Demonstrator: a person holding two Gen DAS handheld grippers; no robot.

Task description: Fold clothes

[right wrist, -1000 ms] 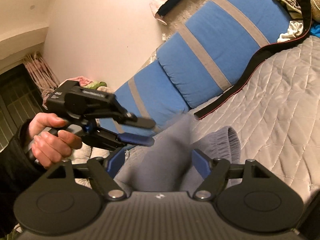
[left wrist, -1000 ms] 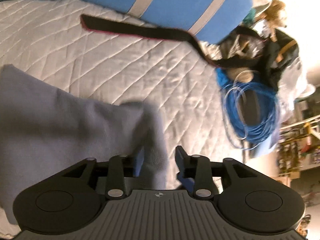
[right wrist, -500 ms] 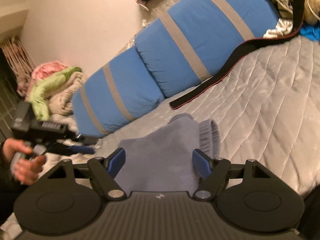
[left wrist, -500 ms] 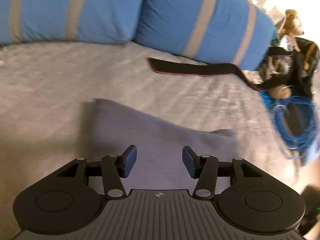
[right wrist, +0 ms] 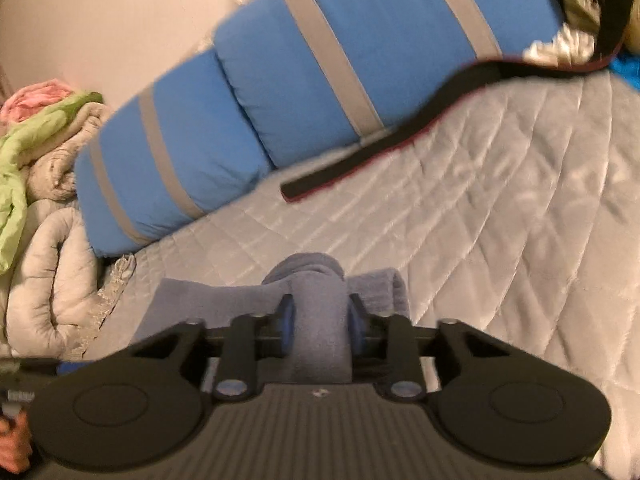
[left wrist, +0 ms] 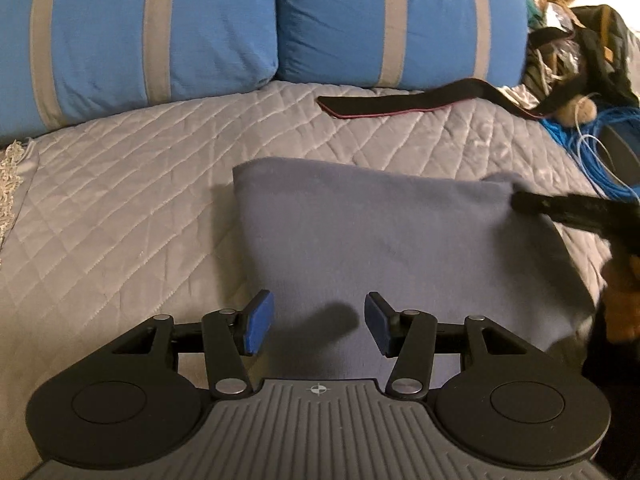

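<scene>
A grey-blue garment point(left wrist: 384, 240) lies folded flat on the quilted grey bedspread point(left wrist: 120, 208). My left gripper point(left wrist: 318, 324) hovers open over its near edge, nothing between the blue pads. At the right of the left wrist view, the right gripper's dark fingers point(left wrist: 560, 206) reach the garment's far right corner. Seen from the right wrist, my right gripper point(right wrist: 320, 326) is shut on a bunched fold of the garment point(right wrist: 316, 296), whose ribbed cuff point(right wrist: 384, 286) lies just beyond the fingers.
Two blue pillows with grey stripes point(left wrist: 160, 36) line the head of the bed. A black strap point(left wrist: 400, 102) lies in front of them. Blue coiled cable point(left wrist: 592, 156) and a dark bag sit at the right; folded blankets point(right wrist: 44, 240) are at the left.
My left gripper let go of the garment and drew back above it as it settled flat. My right gripper went from open to shut on the garment's cuff end.
</scene>
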